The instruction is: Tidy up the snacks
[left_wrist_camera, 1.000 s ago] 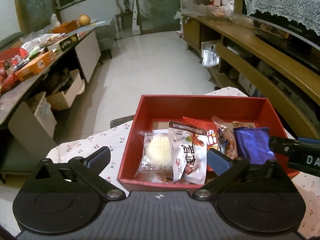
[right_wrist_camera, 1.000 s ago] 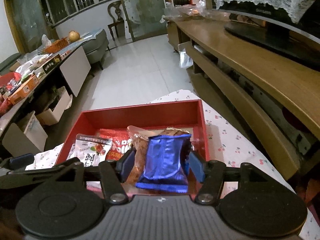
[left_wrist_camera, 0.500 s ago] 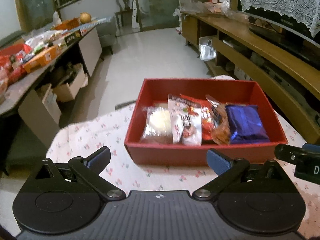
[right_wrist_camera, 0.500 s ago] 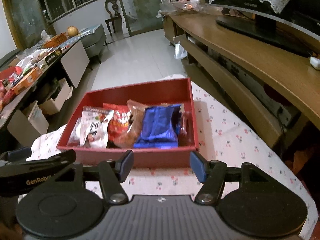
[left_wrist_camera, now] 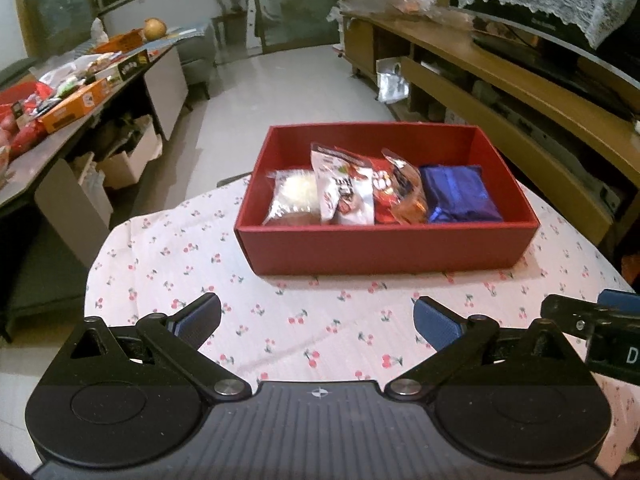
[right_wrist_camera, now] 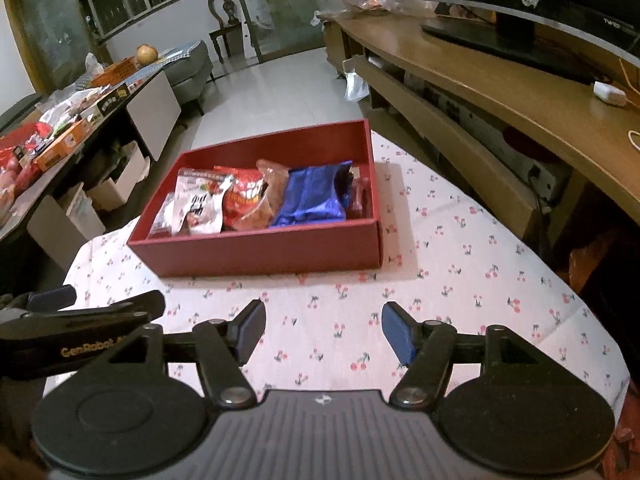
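A red box (left_wrist_camera: 384, 244) (right_wrist_camera: 256, 252) stands on a round table with a cherry-print cloth (left_wrist_camera: 304, 320) (right_wrist_camera: 460, 264). Side by side inside it lie a clear pack with a pale cake (left_wrist_camera: 290, 196), a white packet (left_wrist_camera: 342, 190) (right_wrist_camera: 200, 204), a red packet (right_wrist_camera: 240, 196), a brownish clear bag (left_wrist_camera: 404, 188) and a blue packet (left_wrist_camera: 458, 194) (right_wrist_camera: 312, 196). My left gripper (left_wrist_camera: 316, 318) hangs open over the cloth, well short of the box. My right gripper (right_wrist_camera: 324, 330) is also back from the box, its jaws opening with nothing between them.
A long wooden TV bench (right_wrist_camera: 520, 80) runs along the right. On the left a cluttered side table (left_wrist_camera: 60, 100) holds boxes and snack packs, with cartons (left_wrist_camera: 120, 160) beneath. Tiled floor (left_wrist_camera: 288, 84) lies beyond the round table.
The right gripper let go of the blue packet, which now lies in the box. Both grippers drew back from the box toward the table's near side.
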{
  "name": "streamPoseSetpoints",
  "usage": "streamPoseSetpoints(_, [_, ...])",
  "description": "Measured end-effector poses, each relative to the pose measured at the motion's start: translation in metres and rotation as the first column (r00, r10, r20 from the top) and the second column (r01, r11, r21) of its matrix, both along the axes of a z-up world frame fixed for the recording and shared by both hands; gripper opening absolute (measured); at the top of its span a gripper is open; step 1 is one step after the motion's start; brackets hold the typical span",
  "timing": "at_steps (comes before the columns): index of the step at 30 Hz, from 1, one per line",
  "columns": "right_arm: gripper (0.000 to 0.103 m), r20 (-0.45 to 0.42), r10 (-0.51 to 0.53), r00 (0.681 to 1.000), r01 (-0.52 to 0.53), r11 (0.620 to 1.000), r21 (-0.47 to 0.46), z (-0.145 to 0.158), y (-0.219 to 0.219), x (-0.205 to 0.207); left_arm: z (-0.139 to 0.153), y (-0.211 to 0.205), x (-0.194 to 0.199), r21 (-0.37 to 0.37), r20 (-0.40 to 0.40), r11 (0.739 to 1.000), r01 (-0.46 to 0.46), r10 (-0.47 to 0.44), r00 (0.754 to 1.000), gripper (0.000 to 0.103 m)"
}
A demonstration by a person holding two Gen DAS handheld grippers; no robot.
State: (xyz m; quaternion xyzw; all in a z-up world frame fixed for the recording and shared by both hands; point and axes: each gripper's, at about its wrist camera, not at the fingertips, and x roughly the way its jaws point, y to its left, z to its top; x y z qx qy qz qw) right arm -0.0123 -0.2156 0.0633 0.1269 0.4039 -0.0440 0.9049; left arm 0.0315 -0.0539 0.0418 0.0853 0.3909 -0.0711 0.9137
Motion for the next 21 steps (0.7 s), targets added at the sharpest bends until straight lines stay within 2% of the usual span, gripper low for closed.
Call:
streamPoseSetpoints(9, [0.081, -0.012, -0.004, 1.0, 0.004, 1.0, -0.003, -0.003, 0.003, -0.021, -0.006, 0.0, -0.024, 0.011, -0.018, 0.999, 0.034, -0.034, 0.999, 0.103])
streamPoseSetpoints(21, [0.081, -0.032, 0.017, 0.999, -0.017, 1.0, -0.017, -0.009, 0.014, -0.041, -0.009, 0.008, -0.042, 0.019, -0.024, 0.999, 0.033, -0.032, 0.999, 0.103])
